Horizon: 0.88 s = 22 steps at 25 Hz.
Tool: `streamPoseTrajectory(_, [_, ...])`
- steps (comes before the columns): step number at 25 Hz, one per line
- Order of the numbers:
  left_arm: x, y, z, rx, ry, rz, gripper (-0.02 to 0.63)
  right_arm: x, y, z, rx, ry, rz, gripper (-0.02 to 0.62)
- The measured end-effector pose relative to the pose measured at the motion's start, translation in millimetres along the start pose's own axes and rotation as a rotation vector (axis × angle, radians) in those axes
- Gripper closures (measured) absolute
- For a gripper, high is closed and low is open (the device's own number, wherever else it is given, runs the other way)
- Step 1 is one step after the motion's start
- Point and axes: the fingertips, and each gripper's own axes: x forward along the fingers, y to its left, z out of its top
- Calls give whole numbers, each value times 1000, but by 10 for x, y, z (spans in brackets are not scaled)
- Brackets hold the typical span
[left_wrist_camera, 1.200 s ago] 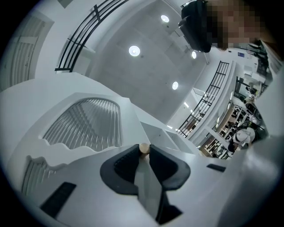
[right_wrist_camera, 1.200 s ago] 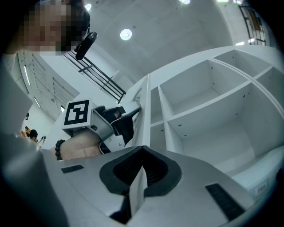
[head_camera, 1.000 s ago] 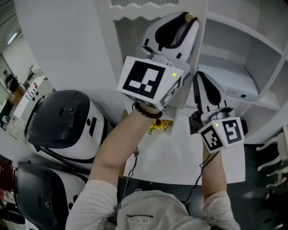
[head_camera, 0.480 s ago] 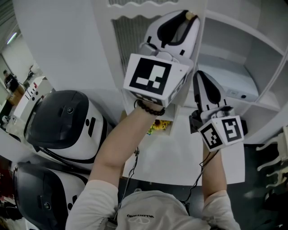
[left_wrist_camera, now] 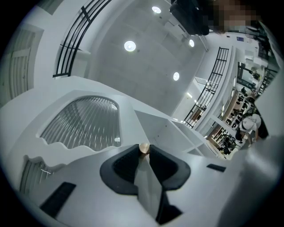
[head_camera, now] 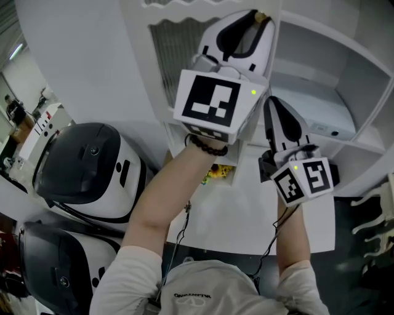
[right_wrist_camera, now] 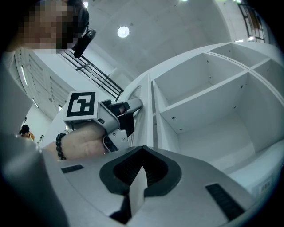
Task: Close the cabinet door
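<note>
Nudged slightly rightward since a second before: left gripper (head_camera: 254, 18), clamped on small round brass knob (left_wrist_camera: 144, 148) of white cabinet door with ribbed glass panel (head_camera: 175, 55), ajar left of white open shelving (head_camera: 320, 104). Glimpsed only the knob's tip between the pads. Held right gripper (head_camera: 269, 103) clenched, empty, nearer and right.

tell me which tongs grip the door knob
The left tongs: their tips pinch the small round knob on the cabinet door. The right tongs are shut on nothing.
</note>
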Motion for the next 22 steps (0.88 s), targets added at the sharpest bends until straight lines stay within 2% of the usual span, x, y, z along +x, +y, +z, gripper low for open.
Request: streamPoseTrajectory(22, [176,81,-217,42,66,38,528,39,-95,-93,14,5,-2,584])
